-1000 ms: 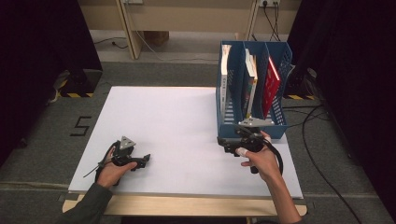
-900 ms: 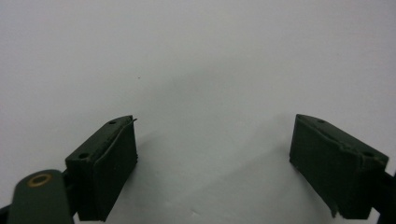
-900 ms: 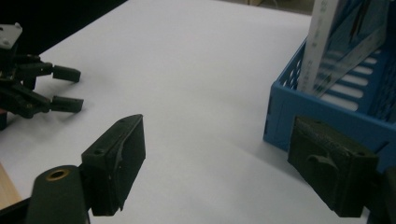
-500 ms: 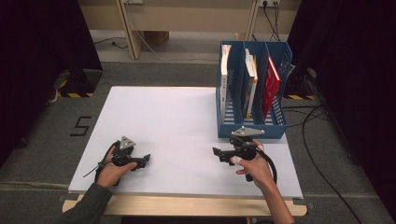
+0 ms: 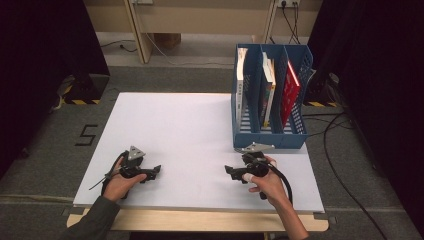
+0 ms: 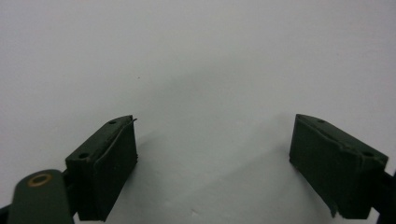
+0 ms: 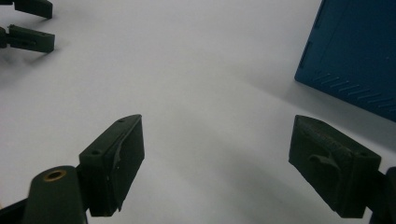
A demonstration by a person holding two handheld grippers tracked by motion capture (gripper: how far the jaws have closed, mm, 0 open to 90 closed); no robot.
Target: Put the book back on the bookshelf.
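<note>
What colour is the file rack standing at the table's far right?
Blue, with slotted walls; the file rack shows best in the high view, near the right gripper.

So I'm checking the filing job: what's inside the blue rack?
The blue rack has three slots with one upright book each: a white book left, a colourful book in the middle, a red book right. The slot walls hide their lower parts.
</note>
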